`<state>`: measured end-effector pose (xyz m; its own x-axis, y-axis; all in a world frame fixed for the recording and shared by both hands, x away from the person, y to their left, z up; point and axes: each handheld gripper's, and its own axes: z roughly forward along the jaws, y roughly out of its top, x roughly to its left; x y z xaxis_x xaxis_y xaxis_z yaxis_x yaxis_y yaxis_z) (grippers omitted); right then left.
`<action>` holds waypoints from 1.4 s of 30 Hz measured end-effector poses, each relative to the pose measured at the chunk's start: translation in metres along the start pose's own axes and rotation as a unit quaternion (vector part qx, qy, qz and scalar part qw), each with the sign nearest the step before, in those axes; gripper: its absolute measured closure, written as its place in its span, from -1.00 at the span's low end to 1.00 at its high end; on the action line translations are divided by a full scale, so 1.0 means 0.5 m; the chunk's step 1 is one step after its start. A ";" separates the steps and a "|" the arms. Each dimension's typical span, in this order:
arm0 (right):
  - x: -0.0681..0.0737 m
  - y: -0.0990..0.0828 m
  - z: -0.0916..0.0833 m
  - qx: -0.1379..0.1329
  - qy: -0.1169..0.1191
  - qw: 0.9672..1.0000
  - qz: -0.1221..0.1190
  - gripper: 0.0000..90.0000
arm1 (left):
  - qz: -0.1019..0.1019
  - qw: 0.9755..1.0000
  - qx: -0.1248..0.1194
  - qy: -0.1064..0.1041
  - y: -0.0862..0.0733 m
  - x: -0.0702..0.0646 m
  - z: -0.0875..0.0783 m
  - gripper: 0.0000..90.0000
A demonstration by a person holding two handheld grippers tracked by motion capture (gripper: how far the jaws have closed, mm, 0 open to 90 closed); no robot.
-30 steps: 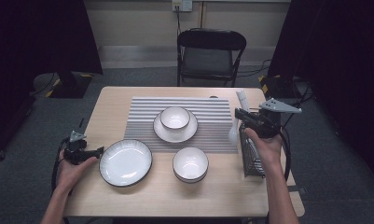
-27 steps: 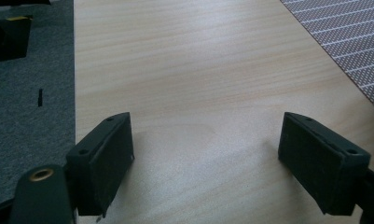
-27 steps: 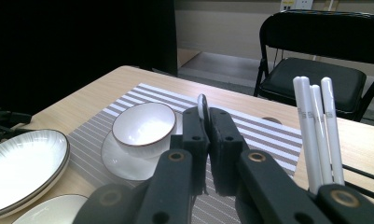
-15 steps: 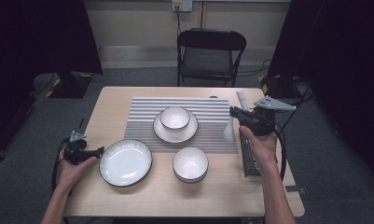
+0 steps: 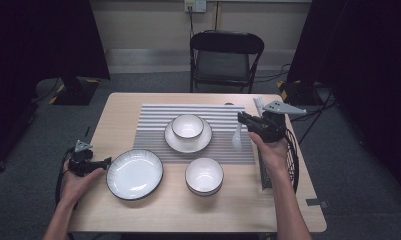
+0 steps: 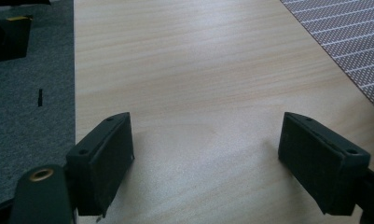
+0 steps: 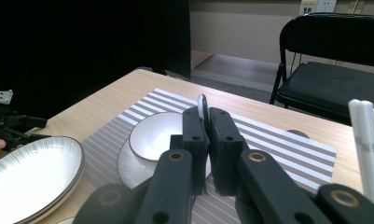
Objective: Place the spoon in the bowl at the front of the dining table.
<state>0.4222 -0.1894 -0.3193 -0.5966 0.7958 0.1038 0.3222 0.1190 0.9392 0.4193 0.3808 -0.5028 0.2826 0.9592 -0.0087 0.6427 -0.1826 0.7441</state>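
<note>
My right gripper [image 5: 242, 119] hovers over the right end of the striped placemat [image 5: 153, 125], shut on the handle of a white spoon [image 5: 236, 136] whose bowl hangs down toward the mat. In the right gripper view the jaws [image 7: 207, 126] press together on the spoon handle [image 7: 202, 103]. Beyond them a small bowl [image 7: 156, 135] sits on a saucer [image 5: 174, 142]. My left gripper [image 5: 104, 161] rests at the table's left edge beside a white plate [image 5: 134, 174]. It stands open [image 6: 208, 154] over bare wood.
A second white bowl [image 5: 204, 175] sits in front of the placemat. A metal rack [image 5: 265, 170] lies along the right edge under the right forearm. White sticks [image 7: 366, 135] stand near the right gripper. A black folding chair [image 5: 224, 60] stands behind the table.
The right gripper has drifted a little to the left with the spoon in it. The left hand has stayed where it was.
</note>
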 end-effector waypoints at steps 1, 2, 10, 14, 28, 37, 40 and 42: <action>0.002 0.001 0.003 0.000 0.001 1.000 0.000 0.92 | 0.000 1.000 0.000 0.000 0.000 0.000 0.000 -0.61; 0.003 0.001 0.006 0.001 0.002 1.000 0.001 0.92 | 0.000 1.000 0.000 0.000 0.000 0.000 0.000 -0.61; 0.013 0.002 0.031 0.006 0.012 1.000 -0.001 0.92 | 0.000 1.000 0.000 0.000 0.000 0.000 0.000 -0.61; 0.018 0.003 0.041 0.006 0.015 1.000 -0.001 0.92 | 0.000 1.000 0.000 0.000 0.000 0.000 0.000 -0.61; 0.044 0.026 0.075 0.003 0.031 0.999 -0.011 0.92 | 0.000 1.000 0.000 0.000 0.000 0.000 0.000 -0.61; 0.062 0.036 0.099 0.003 0.042 0.999 -0.016 0.92 | 0.000 1.000 0.000 0.000 0.000 0.000 0.000 -0.61; 0.068 0.042 0.107 0.004 0.043 0.999 -0.020 0.92 | 0.000 1.000 0.000 0.000 0.000 0.000 0.000 -0.61; 0.070 0.044 0.110 0.005 0.043 0.999 -0.021 0.92 | 0.000 1.000 0.000 0.000 0.000 0.000 0.000 -0.61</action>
<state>0.4488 -0.1263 -0.3129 -0.6698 0.7367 0.0926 0.3029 0.1572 0.9400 0.4192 0.3808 -0.5027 0.2828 0.9591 -0.0084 0.6426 -0.1829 0.7441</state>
